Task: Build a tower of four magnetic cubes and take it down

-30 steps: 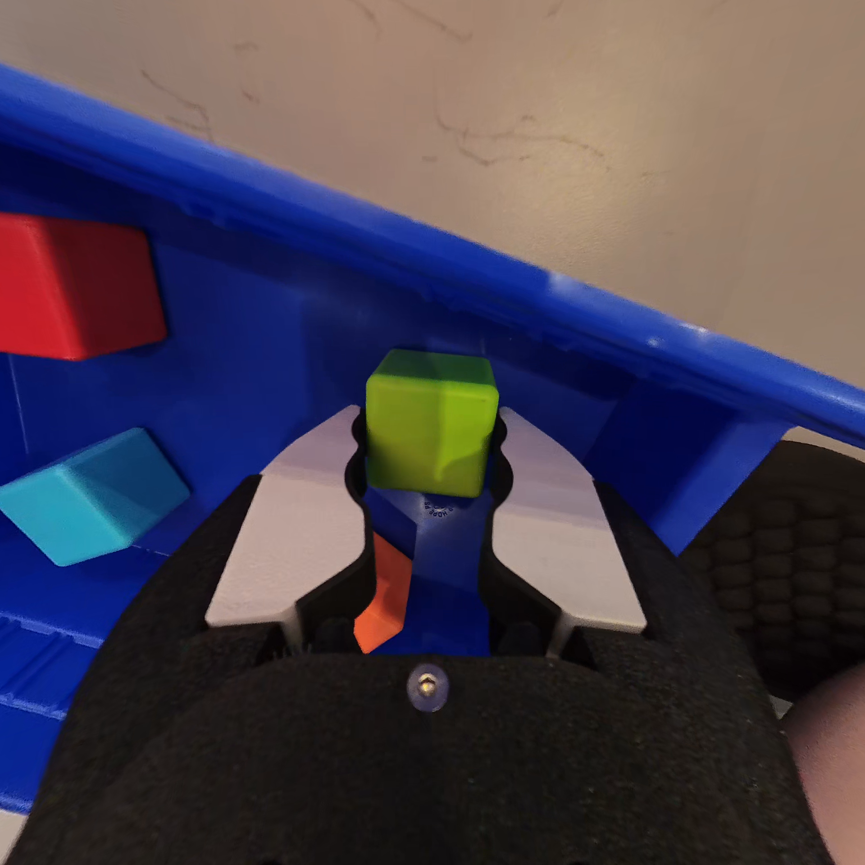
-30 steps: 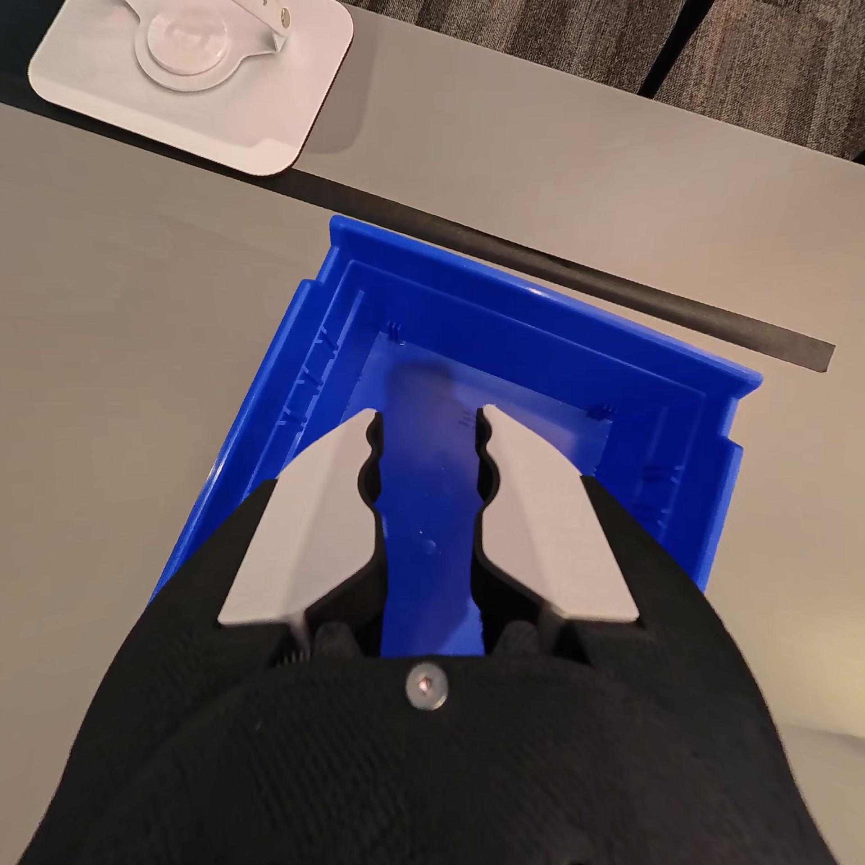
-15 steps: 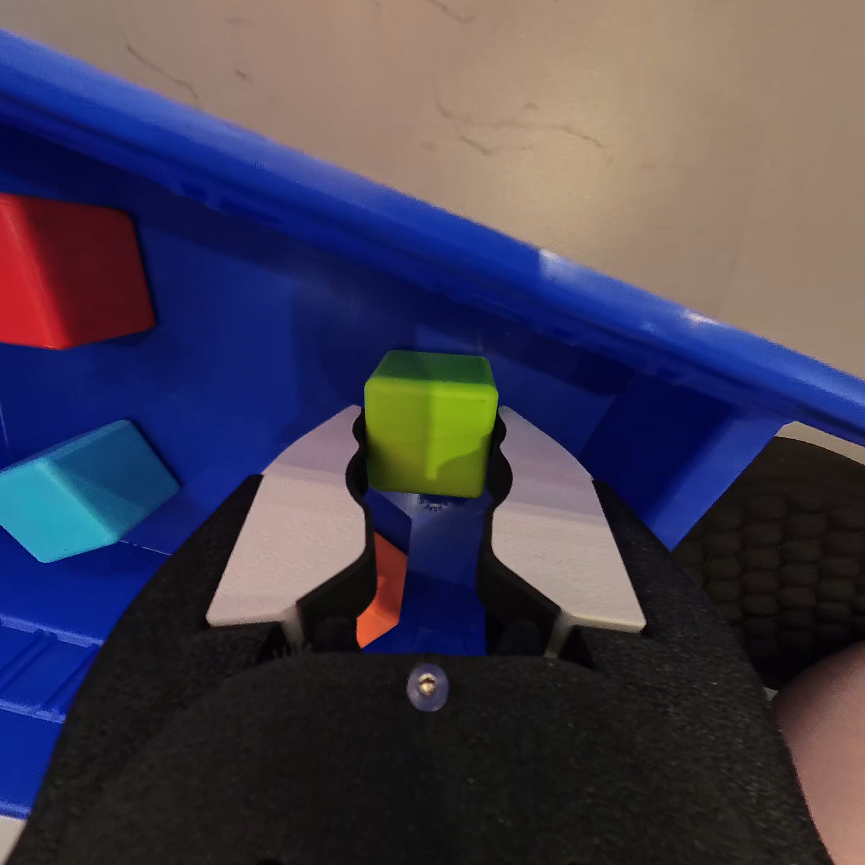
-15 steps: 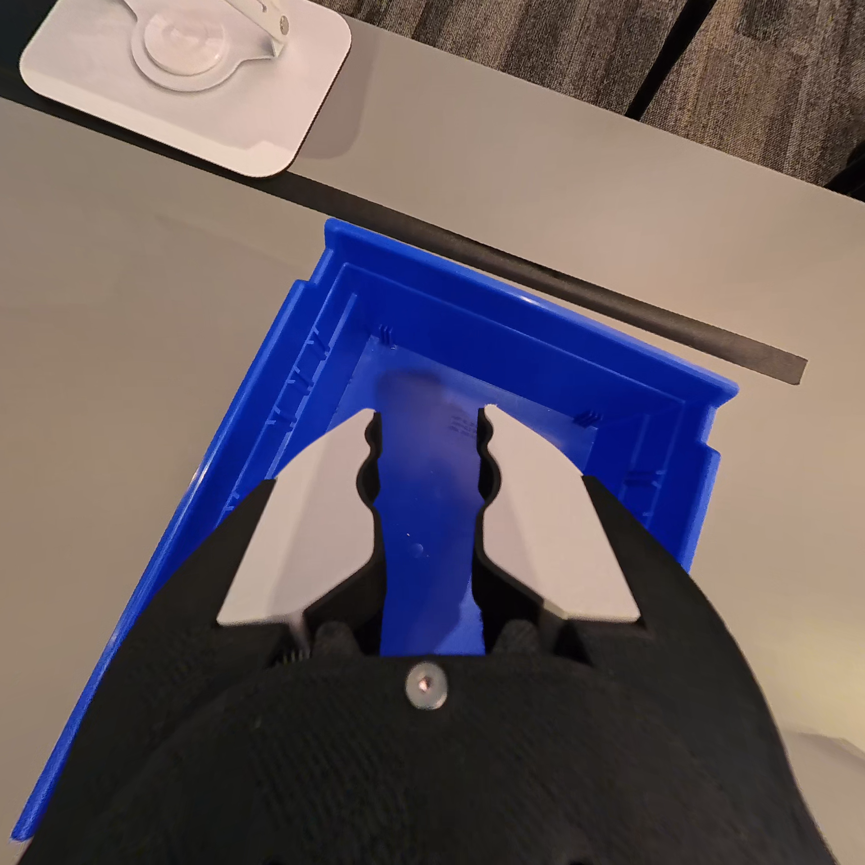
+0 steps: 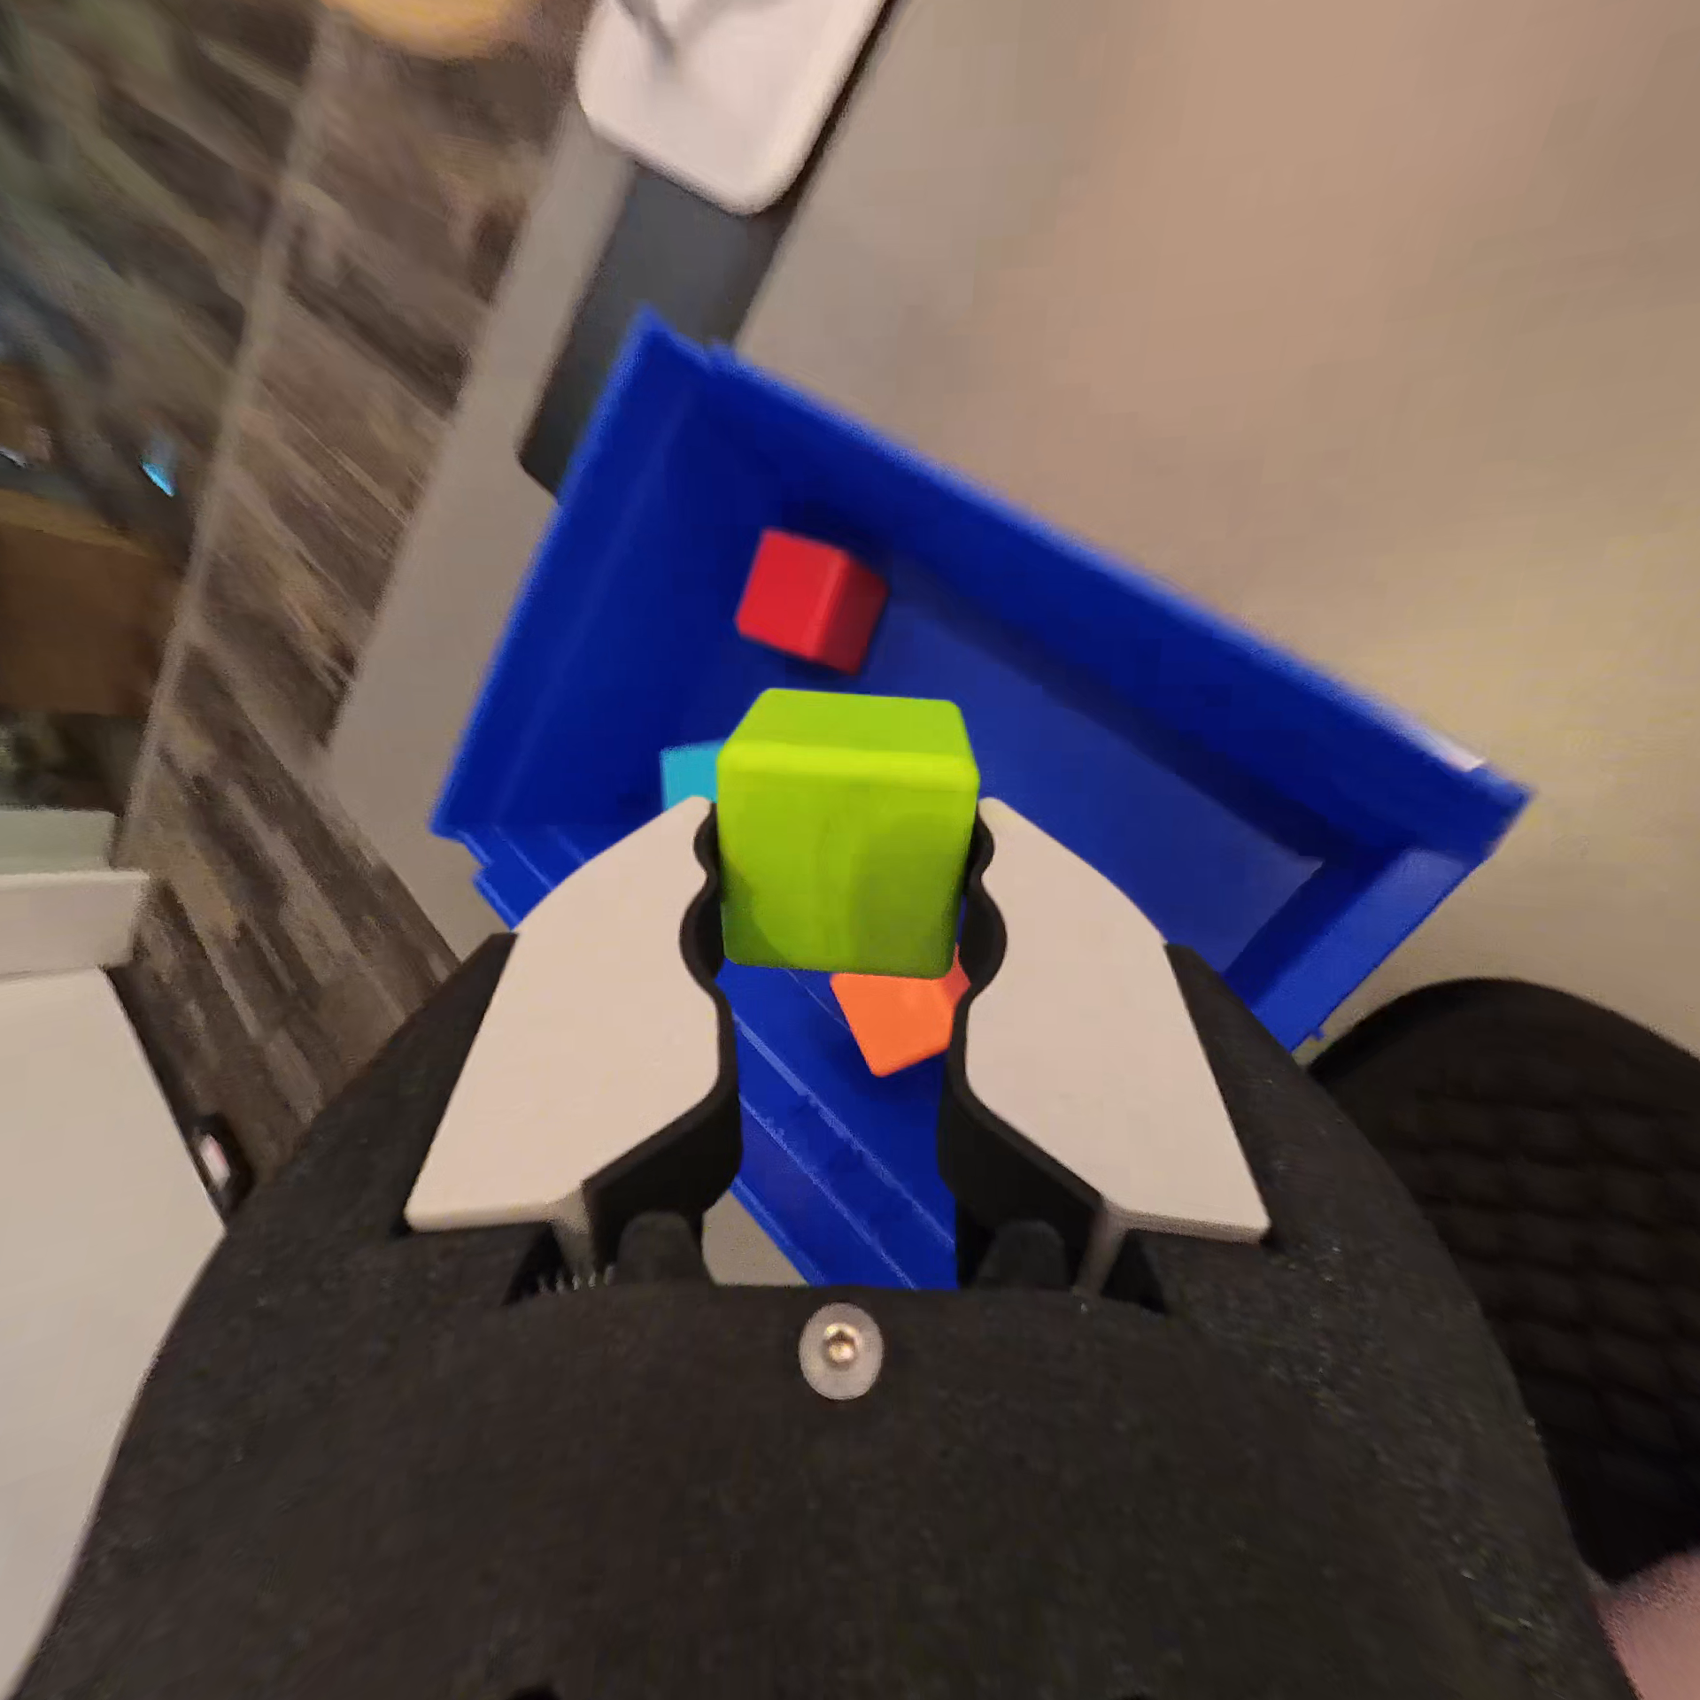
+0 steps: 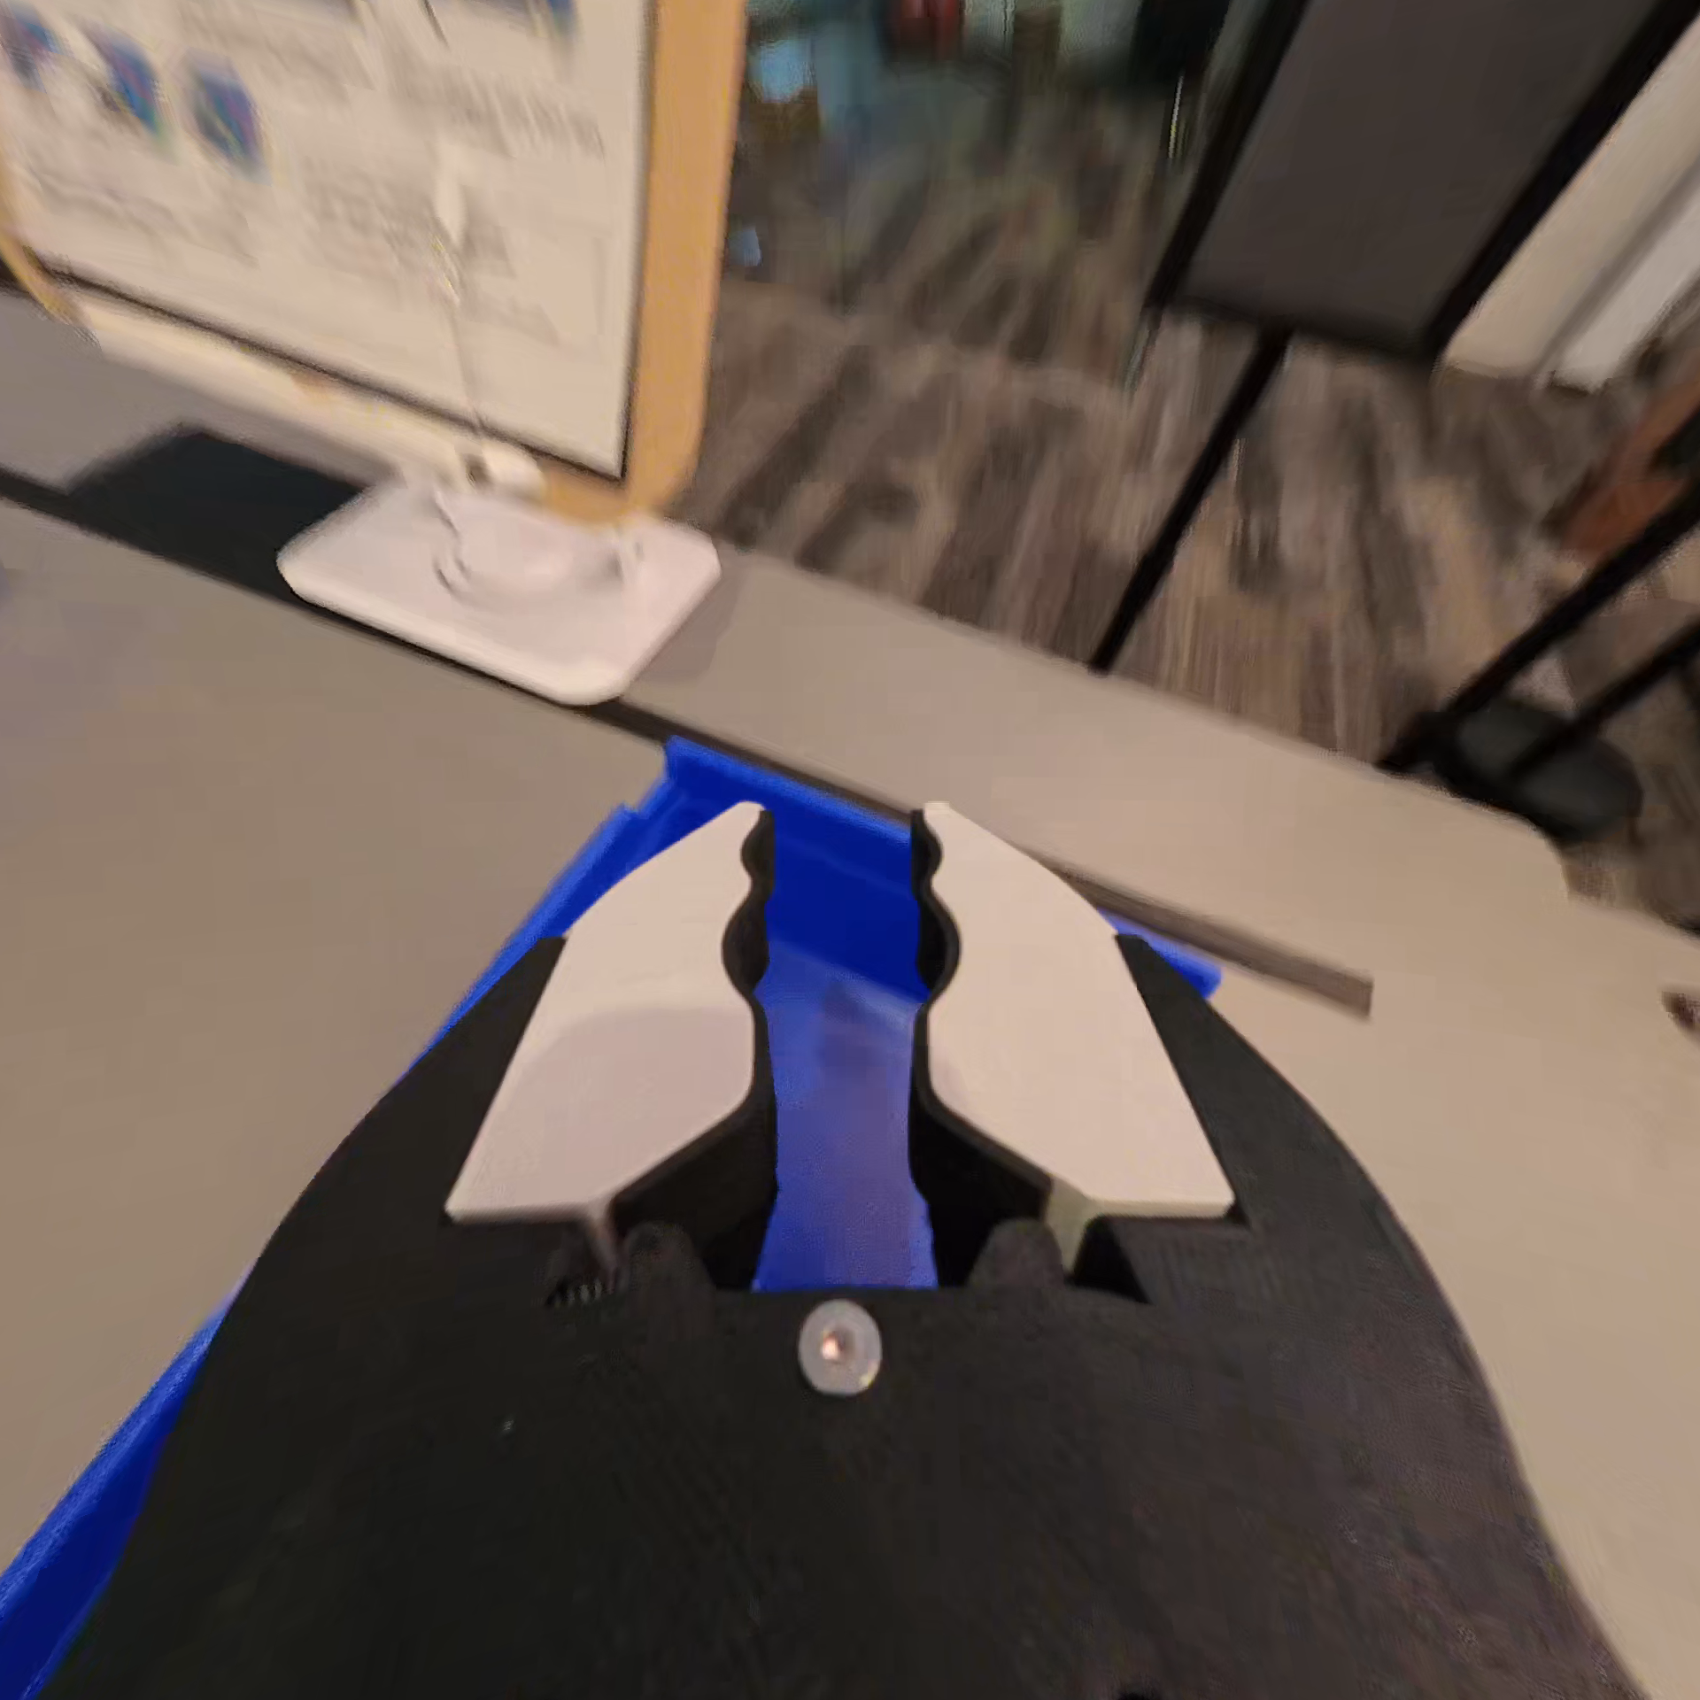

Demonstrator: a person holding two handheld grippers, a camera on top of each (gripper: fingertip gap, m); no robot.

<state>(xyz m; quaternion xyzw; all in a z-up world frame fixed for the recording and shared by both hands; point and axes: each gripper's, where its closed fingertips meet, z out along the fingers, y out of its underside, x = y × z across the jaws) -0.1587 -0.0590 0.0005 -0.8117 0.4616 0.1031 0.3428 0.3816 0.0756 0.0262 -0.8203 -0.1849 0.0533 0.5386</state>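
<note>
Gripping a lime-green plastic cube [image 5: 844, 832] above the blue plastic bin [image 5: 1150, 589], the left gripper [image 5: 842, 883] starts the tower, none stacked; the right gripper [image 6: 839, 874] gapes empty.

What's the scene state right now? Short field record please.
left tongs: shut on green cube, lifted above the bin
right tongs: open, empty, over the bin
bin: blue, on grey table
cubes in bin: red cube, orange cube, cyan cube (mostly hidden)
tower: none visible
</note>
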